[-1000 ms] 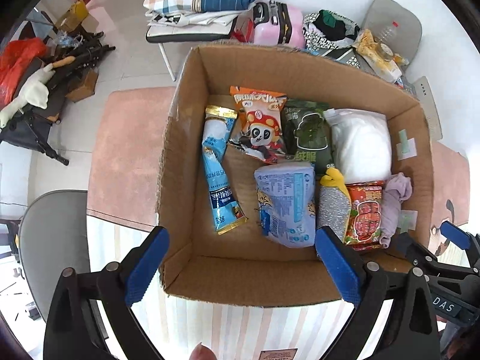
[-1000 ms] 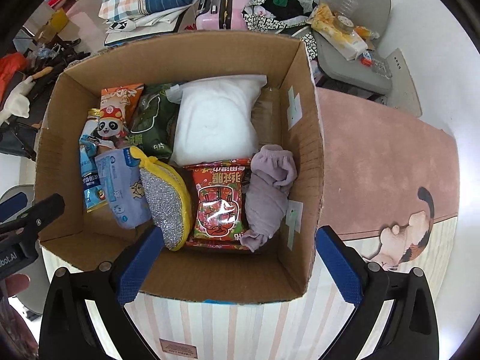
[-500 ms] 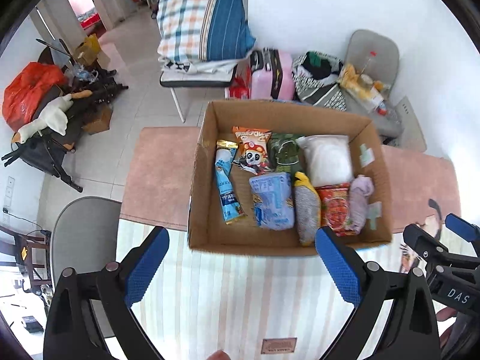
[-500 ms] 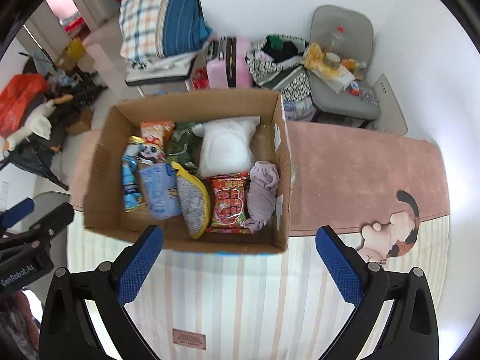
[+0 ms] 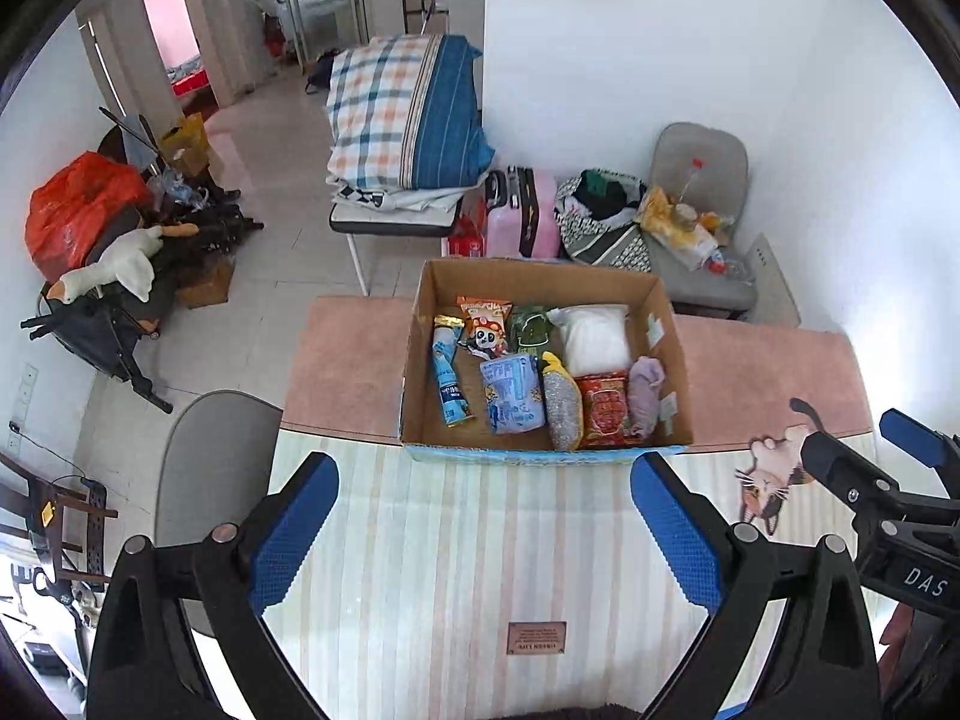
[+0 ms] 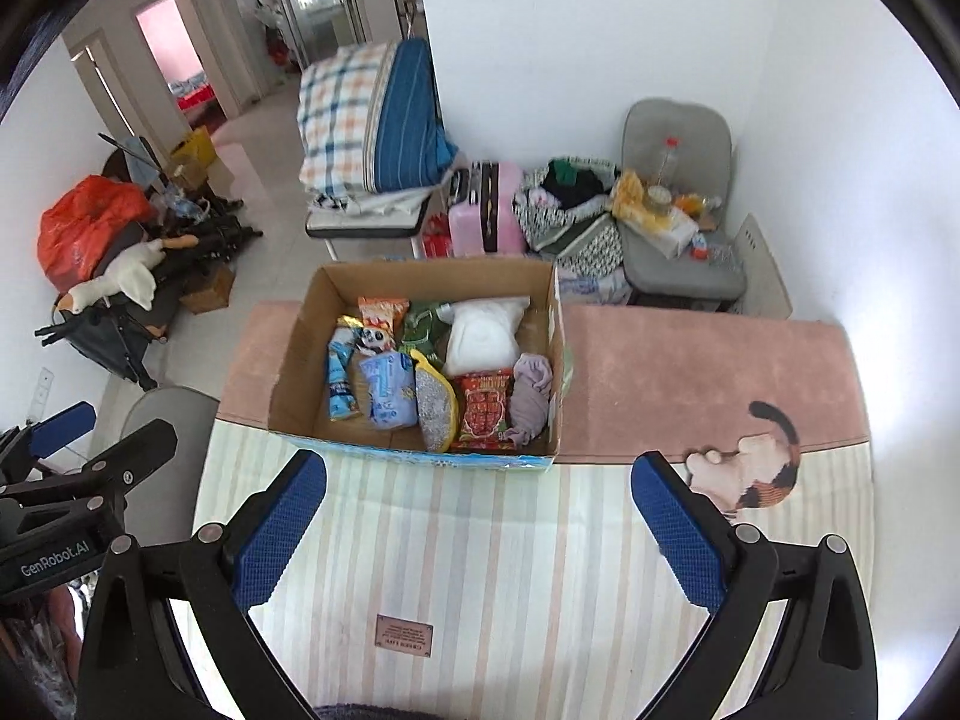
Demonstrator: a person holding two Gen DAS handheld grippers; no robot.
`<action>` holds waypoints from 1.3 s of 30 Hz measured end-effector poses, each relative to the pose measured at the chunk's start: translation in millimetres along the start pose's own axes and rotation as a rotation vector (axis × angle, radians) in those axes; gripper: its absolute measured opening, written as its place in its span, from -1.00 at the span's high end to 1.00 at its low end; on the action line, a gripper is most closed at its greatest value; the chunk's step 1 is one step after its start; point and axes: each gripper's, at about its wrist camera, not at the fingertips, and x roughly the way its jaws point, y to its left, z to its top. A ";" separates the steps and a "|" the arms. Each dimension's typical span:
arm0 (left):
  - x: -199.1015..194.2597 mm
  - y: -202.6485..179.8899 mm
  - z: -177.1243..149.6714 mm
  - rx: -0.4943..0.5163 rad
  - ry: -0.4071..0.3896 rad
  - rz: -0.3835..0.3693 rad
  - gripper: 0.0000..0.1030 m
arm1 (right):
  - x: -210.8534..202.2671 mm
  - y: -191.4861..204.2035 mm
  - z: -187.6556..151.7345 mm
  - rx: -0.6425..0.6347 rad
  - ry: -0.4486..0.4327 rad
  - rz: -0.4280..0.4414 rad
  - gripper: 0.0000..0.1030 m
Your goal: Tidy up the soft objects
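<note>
A: L gripper point(image 5: 483, 525)?
B: Jaws wide apart, holding nothing, low-center of frame.
A: R gripper point(image 6: 477, 525)?
B: Same, spread wide, touching nothing. Box point(image 5: 414, 360) w/ soft stuff sits mid-frame, above both.

We see a table point(image 5: 420, 570) under a striped-and-pink cat-print cloth point(image 6: 690, 372); 1 open cardboard box point(image 5: 414, 372) sits directly on it, toward the far side.
</note>
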 end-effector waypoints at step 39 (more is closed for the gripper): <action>-106.7 -18.3 -38.8 0.006 -0.163 0.010 -0.94 | -161.4 -6.4 -40.9 -0.003 -0.228 -0.102 -1.00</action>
